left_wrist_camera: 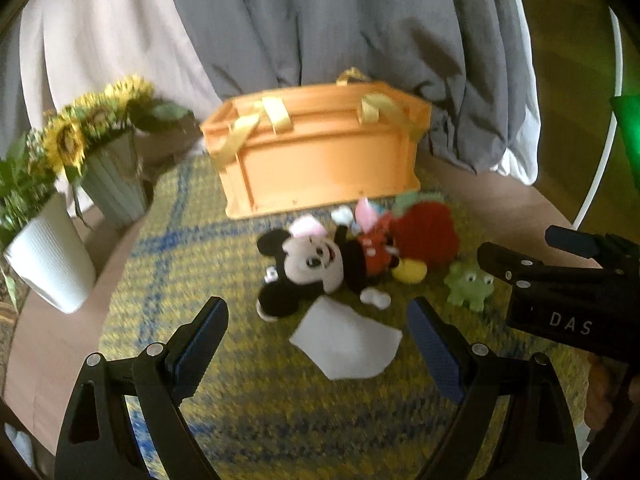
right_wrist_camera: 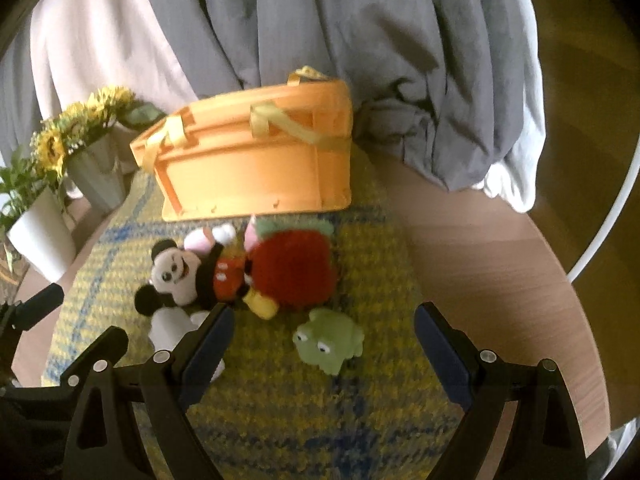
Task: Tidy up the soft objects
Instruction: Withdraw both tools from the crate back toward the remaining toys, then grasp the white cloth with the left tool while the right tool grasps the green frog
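A black-and-white mouse plush in red shorts lies on its back on the yellow-and-blue mat. A red fuzzy plush sits right of it, a small green frog nearer the front. A white cloth lies flat in front of the mouse. Behind them stands an orange basket with yellow ribbon handles. My left gripper hangs open above the cloth. My right gripper is open above the frog, touching nothing.
Sunflowers in a ribbed grey vase and a white potted plant stand at the left. Grey and pale curtains hang behind. The round wooden table's edge curves at the right. The right gripper's body shows in the left wrist view.
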Tool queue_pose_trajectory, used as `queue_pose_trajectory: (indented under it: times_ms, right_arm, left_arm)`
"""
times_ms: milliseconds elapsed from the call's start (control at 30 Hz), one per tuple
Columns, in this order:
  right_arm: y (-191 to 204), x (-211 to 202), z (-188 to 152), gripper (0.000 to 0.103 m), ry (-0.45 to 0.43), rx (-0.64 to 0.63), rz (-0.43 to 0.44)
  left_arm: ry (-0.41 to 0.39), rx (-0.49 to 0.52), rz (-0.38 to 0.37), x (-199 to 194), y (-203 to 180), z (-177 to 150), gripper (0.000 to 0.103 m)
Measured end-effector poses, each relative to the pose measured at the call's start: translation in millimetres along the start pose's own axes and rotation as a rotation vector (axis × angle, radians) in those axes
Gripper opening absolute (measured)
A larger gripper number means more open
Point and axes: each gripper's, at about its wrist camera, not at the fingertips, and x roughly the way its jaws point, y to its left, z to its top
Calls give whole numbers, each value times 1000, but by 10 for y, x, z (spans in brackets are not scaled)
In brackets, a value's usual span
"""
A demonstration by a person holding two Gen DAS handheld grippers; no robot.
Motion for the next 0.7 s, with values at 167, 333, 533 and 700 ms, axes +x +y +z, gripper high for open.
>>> queue_pose_trajectory:
  times_ms: [167,333,533,700]
  right_arm:
    - [2,188,-97,92,41,-21,3]
    - [-35,388,-174,92,79,-17,8]
    - [-71,536,-243,92,107,-7,19]
    - [-90,642,-259,92,114,-5,20]
  left_arm:
    - [61,-17,-15,216,-27,-102,91]
    - [97,-20,-21,405,-66,-171,88]
    - [120,-8,-27,581,-144,-204,84]
    - [146,-22,-28,726,-149,-229,72]
